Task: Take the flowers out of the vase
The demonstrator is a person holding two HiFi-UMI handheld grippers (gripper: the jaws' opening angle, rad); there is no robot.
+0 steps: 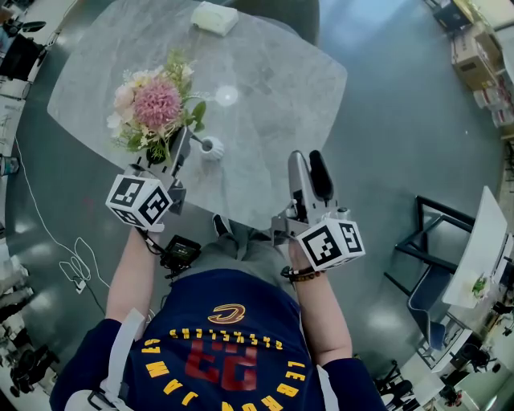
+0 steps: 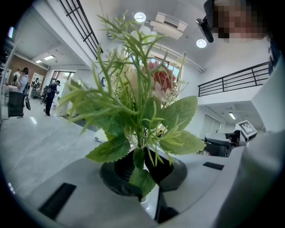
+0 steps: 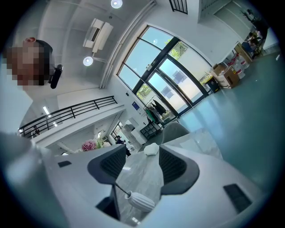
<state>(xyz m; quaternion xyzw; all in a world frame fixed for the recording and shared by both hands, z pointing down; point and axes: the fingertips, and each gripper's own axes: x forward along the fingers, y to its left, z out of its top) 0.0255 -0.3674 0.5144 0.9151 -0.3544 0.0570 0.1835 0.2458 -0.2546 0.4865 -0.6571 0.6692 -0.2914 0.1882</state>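
My left gripper [image 1: 174, 152] sits left of centre in the head view, its jaws pressed together on the stems of the flowers [image 1: 154, 108]. In the left gripper view the dark pads [image 2: 119, 165] close on the green stalks at the lower middle, and leaves spill over them, so the pinch point itself is mostly covered. The blooms [image 2: 143, 95] fill the centre of that view, soft and out of focus; only 1 pink head shows clearly.

The bunch hangs up and left of the small white ribbed vase [image 1: 212, 147], which stands on the marble table [image 1: 273, 72] just right of my left jaws. The stem ends are hidden behind the gripper, so I cannot see how far they clear the vase mouth. A thin dark stalk pokes from the vase.

My right gripper [image 1: 307, 162] is lower right of the vase, jaws spread and holding nothing. In its own view the vase [image 3: 141, 200] lies at the bottom edge between the 2 pads [image 3: 173, 165], partly cut off by the gripper body.

A pale white object [image 1: 214, 17] rests at the table's far edge, top of the frame; I cannot make out what it is
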